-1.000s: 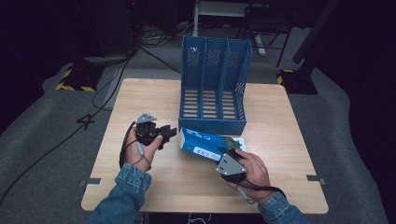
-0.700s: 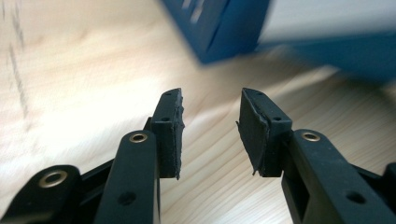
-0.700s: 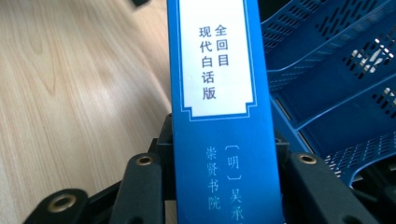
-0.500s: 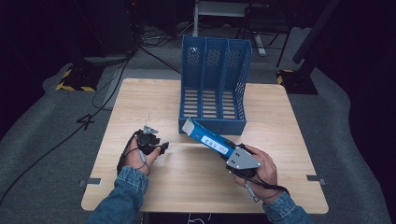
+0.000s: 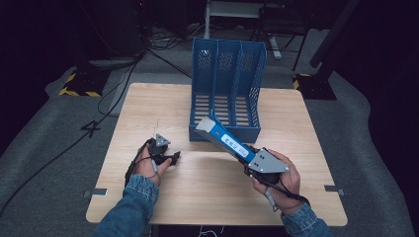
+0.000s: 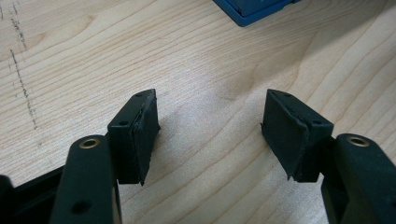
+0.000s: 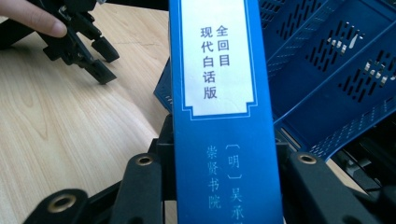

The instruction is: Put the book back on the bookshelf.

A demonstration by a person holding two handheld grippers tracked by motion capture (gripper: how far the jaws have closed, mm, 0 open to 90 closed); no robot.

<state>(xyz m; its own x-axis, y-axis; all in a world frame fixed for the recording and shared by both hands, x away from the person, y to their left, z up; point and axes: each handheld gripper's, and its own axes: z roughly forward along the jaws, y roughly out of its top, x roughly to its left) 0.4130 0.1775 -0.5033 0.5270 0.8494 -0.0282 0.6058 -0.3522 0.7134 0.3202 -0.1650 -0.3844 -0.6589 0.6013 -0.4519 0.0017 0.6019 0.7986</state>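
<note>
A blue, white-labelled book is clamped at its near end between the fingers of the right gripper, its spine lying between the two pads. The book is held off the light wooden surface, tilted, its far end raised toward the front of the blue perforated plastic file rack at the surface's far side. The left gripper is held low over the surface; its fingers have just been opening, are spread apart, and nothing is between them.
</note>
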